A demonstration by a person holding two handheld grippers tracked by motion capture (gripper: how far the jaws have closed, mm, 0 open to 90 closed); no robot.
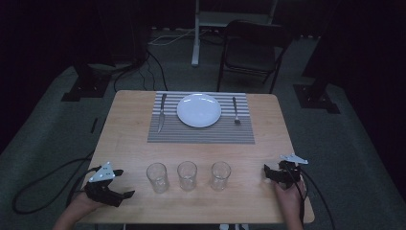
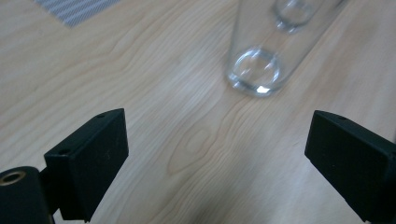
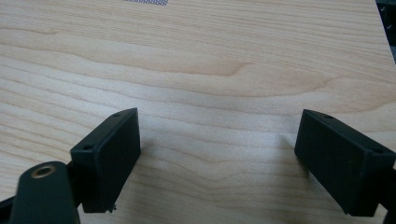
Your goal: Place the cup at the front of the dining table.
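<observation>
Three clear glasses stand in a row near the table's front edge: left glass [image 1: 157, 177], middle glass [image 1: 187, 175], right glass [image 1: 220, 175]. My left gripper [image 1: 125, 183] sits left of the row, open, jaws pointing at the left glass. In the left gripper view its jaws [image 2: 217, 154] stand wide apart over bare wood, with the left glass [image 2: 254, 70] ahead and apart from them. My right gripper [image 1: 266, 174] rests at the front right, open and pointing left toward the right glass. In the right gripper view, nothing lies between its jaws [image 3: 217, 158].
Farther back, a striped placemat [image 1: 201, 134] carries a white plate [image 1: 199, 110], a knife [image 1: 162, 112] on its left and a fork [image 1: 235, 111] on its right. A folding chair [image 1: 253, 48] stands beyond the table. Cables lie on the floor at left.
</observation>
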